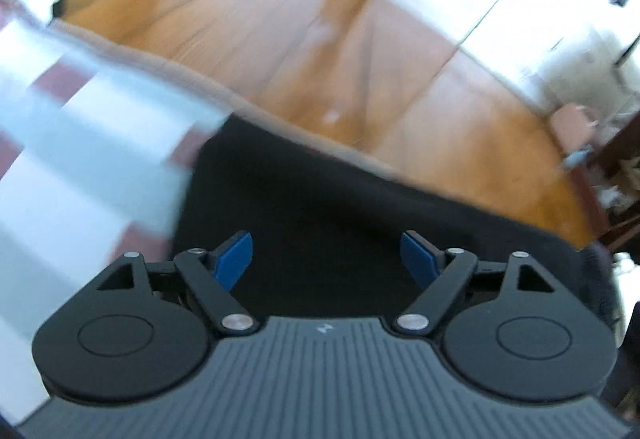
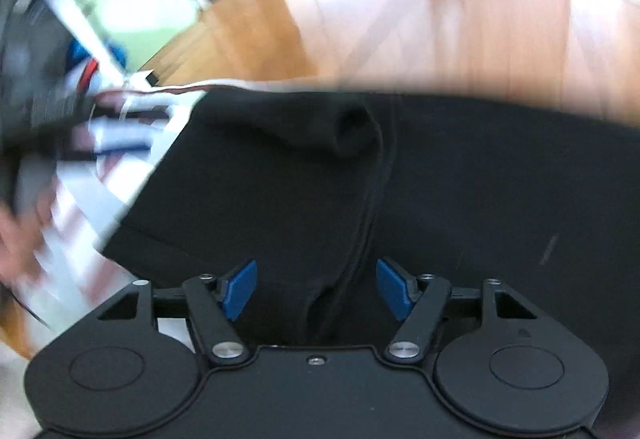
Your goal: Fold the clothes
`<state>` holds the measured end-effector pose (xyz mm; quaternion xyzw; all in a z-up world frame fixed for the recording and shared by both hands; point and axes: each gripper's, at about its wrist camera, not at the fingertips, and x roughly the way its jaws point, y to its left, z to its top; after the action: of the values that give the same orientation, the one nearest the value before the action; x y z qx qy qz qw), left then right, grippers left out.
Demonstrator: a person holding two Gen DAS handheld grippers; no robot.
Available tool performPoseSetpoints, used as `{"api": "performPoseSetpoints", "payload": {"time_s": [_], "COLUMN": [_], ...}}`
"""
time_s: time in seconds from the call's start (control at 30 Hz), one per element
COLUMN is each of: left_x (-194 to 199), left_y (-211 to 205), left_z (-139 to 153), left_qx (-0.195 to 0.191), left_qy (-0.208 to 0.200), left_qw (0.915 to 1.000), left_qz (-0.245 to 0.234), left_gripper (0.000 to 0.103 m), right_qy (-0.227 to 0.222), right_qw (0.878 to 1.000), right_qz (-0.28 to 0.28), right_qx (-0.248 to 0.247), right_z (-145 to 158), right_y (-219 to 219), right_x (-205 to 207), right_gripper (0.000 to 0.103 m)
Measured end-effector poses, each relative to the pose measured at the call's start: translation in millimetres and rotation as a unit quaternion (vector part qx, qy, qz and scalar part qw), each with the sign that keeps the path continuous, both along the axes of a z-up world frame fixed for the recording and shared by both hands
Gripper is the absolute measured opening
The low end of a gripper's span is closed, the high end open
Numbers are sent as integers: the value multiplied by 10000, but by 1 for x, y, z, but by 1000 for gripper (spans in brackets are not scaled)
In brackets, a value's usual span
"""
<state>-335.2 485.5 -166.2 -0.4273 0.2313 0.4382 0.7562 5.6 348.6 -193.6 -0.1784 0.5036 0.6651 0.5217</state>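
Ahead of my left gripper (image 1: 326, 259) only flat black garment (image 1: 320, 219); striped cloth (image 1: 80, 139) crowds ten o'clock (blurred). A sleeve roll (image 2: 344, 131) humps at twelve for my right gripper (image 2: 316, 289).

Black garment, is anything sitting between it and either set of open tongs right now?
Nothing visible. The black garment lies spread right beneath the right tongs and the left tongs, both open and empty. A rolled bump of its own fabric lies further ahead.
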Motion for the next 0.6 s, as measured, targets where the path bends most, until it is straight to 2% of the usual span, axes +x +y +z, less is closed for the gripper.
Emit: {"api": "performPoseSetpoints", "payload": {"time_s": [0.07, 0.13, 0.2, 0.23, 0.3, 0.33, 0.37, 0.4, 0.47, 0.53, 0.6], "left_x": [-11, -18, -17, -17, -18, -20, -20, -21, -21, -20, -26], "left_y": [12, 14, 12, 11, 5, 2, 1, -2, -8, -18, -26], "left_z": [-15, -19, -20, -21, -29, -33, -36, -37, -33, -28, -26], "left_qx": [-375, -486, -506, -543, -682, -804, -943, -958, -782, -451, -333], "left_qy": [376, 944, 1428, 1545, 1353, 1207, 1108, 1172, 1572, 1965, 2027], "left_qw": [9985, 9943, 9885, 9865, 9883, 9891, 9890, 9881, 9838, 9780, 9769], "left_qz": [-142, -35, 29, 4, -198, -257, -253, -275, -359, -531, -584], "left_gripper": [81, 81, 81, 81, 81, 81, 81, 81, 81, 86, 86], "right_qy": [1275, 1674, 1458, 1301, 417, -82, -497, -525, -187, -222, -438], "right_qw": [9902, 9810, 9853, 9881, 9987, 9995, 9970, 9953, 9941, 9942, 9941], "right_qz": [-393, -811, -663, -557, -5, 297, 568, 692, 755, 812, 930], "right_qx": [-411, -548, -586, -595, -295, -66, 170, 423, 756, 672, 357], "right_z": [-15, -26, -30, -30, -12, -3, 7, 17, 37, 43, 35], "right_y": [-5, -15, -18, -20, -23, -25, -29, -34, -44, -50, -53], "right_x": [21, 32, 27, 25, 7, -3, -12, -16, -12, -7, -6], "right_gripper": [72, 72, 69, 66, 38, 19, 16, 15, 13, 12, 11]}}
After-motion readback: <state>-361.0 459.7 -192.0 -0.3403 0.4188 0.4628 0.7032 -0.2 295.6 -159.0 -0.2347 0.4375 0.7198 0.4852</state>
